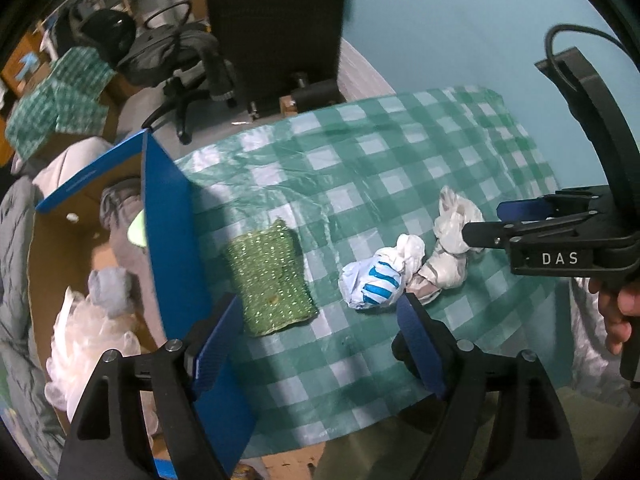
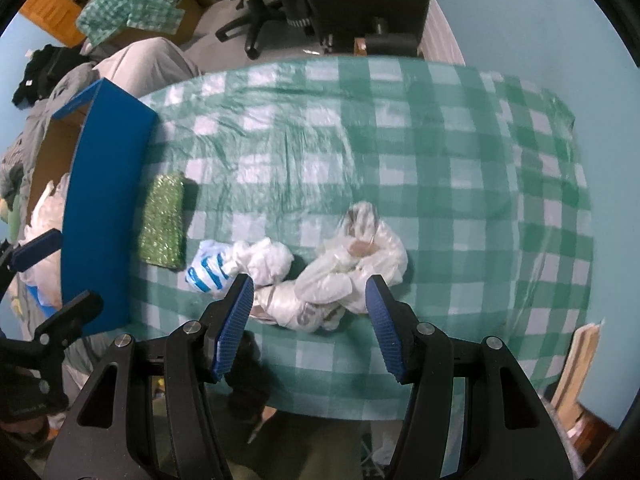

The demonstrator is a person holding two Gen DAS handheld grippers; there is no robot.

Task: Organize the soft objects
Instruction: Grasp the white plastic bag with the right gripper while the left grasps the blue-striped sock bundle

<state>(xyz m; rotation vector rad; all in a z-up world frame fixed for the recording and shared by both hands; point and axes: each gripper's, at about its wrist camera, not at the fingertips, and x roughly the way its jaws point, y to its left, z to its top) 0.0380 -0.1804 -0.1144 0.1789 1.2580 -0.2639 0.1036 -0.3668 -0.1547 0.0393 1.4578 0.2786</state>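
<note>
Two hand-held grippers hang over a tabletop [image 2: 440,152] draped in green-and-white check as we sort soft things toward the blue-walled cardboard box [image 1: 168,216] at its left edge, where clear plastic and a grey wad already lie. Our left gripper [image 1: 320,344] points steeply down with its jaws spread wide and nothing between them, poised above the glittery green scrubbing pad [image 1: 270,280], which lies flat just beside the box wall. Our right gripper [image 2: 310,320] holds its jaws about half open, also empty, over the knotted whitish plastic bag [image 2: 356,264]; a crumpled white bag with blue stripes [image 2: 224,266] sits between pad and knot, touching the latter. We judge all three to be very light and yielding: the pad spongy, likely to compress and spring back, best pinched across its short sides; the bags slick and crinkly, prone to slipping from a shallow nip, so the bunched knot at the centre looks the surest hold. Nothing here appears fragile, though a loose fold could drag its neighbour along.
</note>
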